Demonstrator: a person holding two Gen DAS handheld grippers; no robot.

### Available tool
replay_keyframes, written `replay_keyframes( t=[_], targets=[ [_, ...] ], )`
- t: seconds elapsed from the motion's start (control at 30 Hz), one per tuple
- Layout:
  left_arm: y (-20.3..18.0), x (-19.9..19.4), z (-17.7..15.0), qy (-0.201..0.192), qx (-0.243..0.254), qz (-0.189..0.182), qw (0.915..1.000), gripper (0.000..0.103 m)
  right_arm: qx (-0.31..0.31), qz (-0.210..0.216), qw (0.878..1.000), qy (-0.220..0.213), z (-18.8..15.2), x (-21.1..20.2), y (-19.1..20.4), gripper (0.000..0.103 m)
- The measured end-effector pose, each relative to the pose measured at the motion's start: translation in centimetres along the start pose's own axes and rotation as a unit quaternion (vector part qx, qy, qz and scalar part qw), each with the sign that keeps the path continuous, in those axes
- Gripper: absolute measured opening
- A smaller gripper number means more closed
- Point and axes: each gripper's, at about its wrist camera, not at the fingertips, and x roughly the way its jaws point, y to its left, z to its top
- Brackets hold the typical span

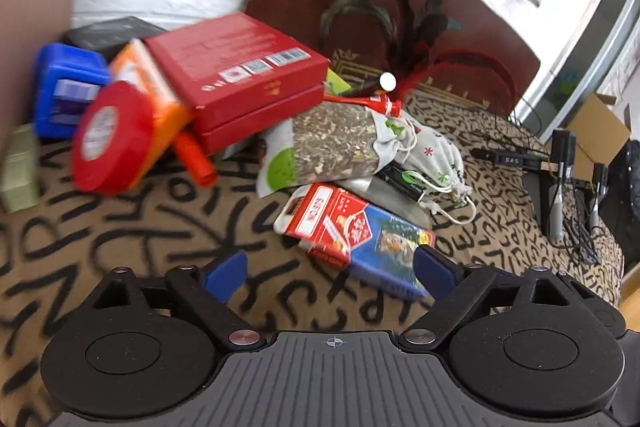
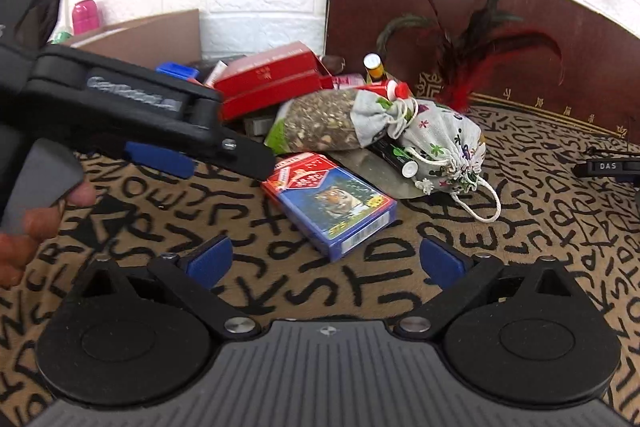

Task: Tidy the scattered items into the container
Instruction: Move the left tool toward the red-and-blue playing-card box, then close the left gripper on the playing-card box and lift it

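Observation:
A pile of scattered items lies on a tan blanket (image 1: 140, 227) with black letters. Nearest is a blue and red box with a tiger picture (image 1: 360, 235) (image 2: 332, 203). Behind it are a seed bag (image 1: 332, 139) (image 2: 320, 119), a drawstring pouch (image 1: 424, 151) (image 2: 440, 135), a red flat box (image 1: 240, 67) (image 2: 268, 79), a red round tin (image 1: 114, 137) and a blue plastic box (image 1: 66, 87). A cardboard container (image 1: 36, 7) (image 2: 160, 35) stands at the far left. My left gripper (image 1: 329, 275) (image 2: 216, 157) is open, with the tiger box's near corner beside its right pad. My right gripper (image 2: 326, 262) is open just short of that box.
A dark wooden headboard (image 2: 440, 7) and dark and red feathers (image 1: 416, 27) (image 2: 480, 47) stand behind the pile. A black stand with cables (image 1: 560, 167) sits at the right edge of the bed. A person's fingers (image 2: 36, 223) hold the left gripper's handle. A pink bottle (image 2: 84, 11) stands at the back left.

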Motion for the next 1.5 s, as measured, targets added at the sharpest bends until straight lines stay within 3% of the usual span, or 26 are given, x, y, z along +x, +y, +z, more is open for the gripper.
replay_keyframes(
  t=[0.13,0.33,0.43,0.5,0.67,0.77,0.9,1.03,1.2,1.27,1.5],
  targets=[
    [0.1,2.4,1.0,0.011,0.003,0.007,0.9999,0.09,-0.003,0.009,1.0,0.013,0.7,1.6,-1.0,0.085],
    [0.1,4.2,1.9,0.006,0.008,0.0,0.9999,0.088,-0.004,0.02,0.999,0.026,1.2,3.3,-1.8,0.076],
    [-0.2,4.7,1.9,0.015,0.024,-0.017,0.9995,0.073,0.0,0.039,0.998,0.038,1.2,3.9,-1.8,0.065],
    [-0.4,4.6,1.4,0.02,0.031,-0.029,0.9989,0.061,-0.003,0.049,0.998,0.038,1.2,3.8,-1.4,0.064],
    [0.0,2.5,-0.2,0.026,0.008,-0.037,0.9989,0.054,-0.01,0.059,0.997,0.042,0.7,2.8,-0.6,0.065],
    [0.5,0.2,-1.9,0.032,-0.009,-0.039,0.9987,0.055,-0.005,0.089,0.995,0.048,0.3,1.3,-0.3,0.065],
    [1.5,-3.1,-4.5,0.027,-0.038,-0.04,0.9981,0.065,-0.041,0.122,0.99,0.054,-0.5,-0.6,1.1,0.066],
    [2.3,-4.5,-5.2,0.011,-0.055,-0.025,0.9981,0.074,-0.078,0.121,0.988,0.053,-0.9,-1.4,2.5,0.066],
    [2.0,-3.9,-4.2,0.022,-0.029,-0.015,0.9992,0.07,-0.077,0.105,0.99,0.054,-0.8,-1.7,2.6,0.066],
    [1.7,-3.5,-4.0,0.03,-0.018,-0.018,0.9992,0.06,-0.077,0.102,0.99,0.057,-0.8,-1.6,2.4,0.066],
    [1.3,-3.3,-4.2,0.034,-0.009,-0.022,0.9991,0.058,-0.081,0.111,0.989,0.06,-0.6,-1.2,2.7,0.067]
  ],
)
